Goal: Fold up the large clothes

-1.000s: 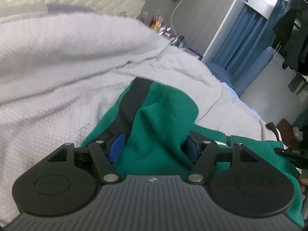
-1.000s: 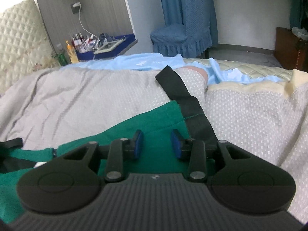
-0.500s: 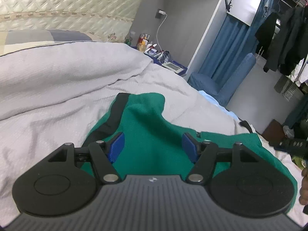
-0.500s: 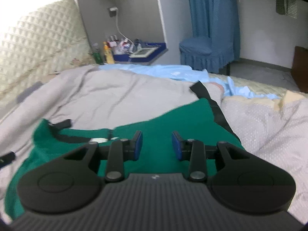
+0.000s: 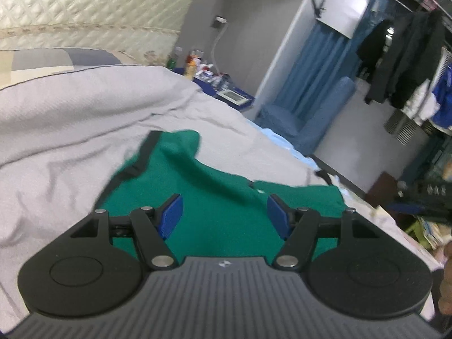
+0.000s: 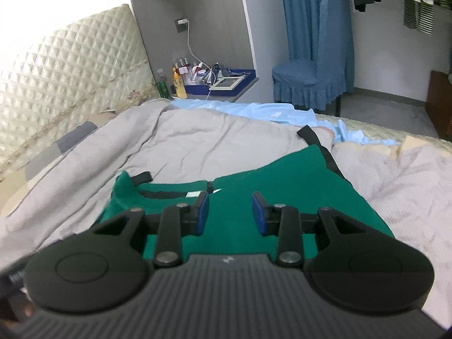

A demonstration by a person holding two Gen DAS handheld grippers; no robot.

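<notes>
Green garment (image 6: 282, 186) flat, long axis across bed (image 6: 197, 141)

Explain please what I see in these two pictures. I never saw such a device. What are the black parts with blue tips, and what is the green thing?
No robot here: a person holds one hand-held gripper in each hand, and a wide-angle camera on each looks forward along its two fingers. One picture comes from the left gripper, the other from the right gripper. The black parts are the finger arms; the blue tips are the gripping pads. Both grippers are open and hold nothing. Below them lies a green garment with black trim, spread on a grey blanket over a bed. A light blue cloth lies further back, near a blue chair and a bedside table with bottles.
</notes>
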